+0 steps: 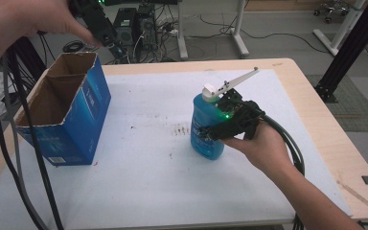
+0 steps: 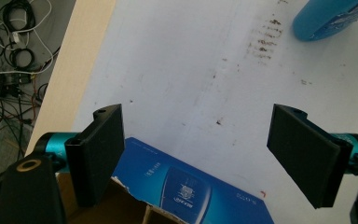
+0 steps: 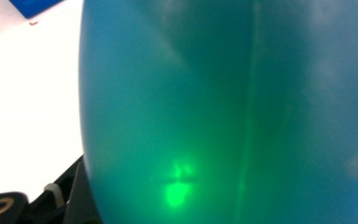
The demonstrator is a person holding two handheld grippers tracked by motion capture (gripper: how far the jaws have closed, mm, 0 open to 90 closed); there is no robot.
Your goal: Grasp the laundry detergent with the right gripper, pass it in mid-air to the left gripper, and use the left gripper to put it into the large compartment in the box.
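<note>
The white-topped table (image 1: 139, 191) carries an open blue cardboard box (image 1: 64, 115) at its left side, mouth up, and, well apart to the right, a blue bottle (image 1: 205, 129) with a white cap, standing upright with its long axis vertical. The right gripper (image 1: 206, 132) comes at the bottle level from the right, so the bottle sits directly between its fingers and crosswise to them. The jaws have drawn in against the bottle's body, clamping it about mid-height. In the right gripper view the blue bottle wall (image 3: 223, 112) sits hard up against the lens, with a green light glinting on it.

The left gripper (image 2: 196, 154) hangs above the box's near corner (image 2: 186, 191), fingers spread wide with nothing between them, the bottle's base (image 2: 326, 18) far off ahead.

The right hand, then, is the one on the bottle. If the box is its destination, the bottle must be lifted clear of the table and carried left over the rim.
</note>
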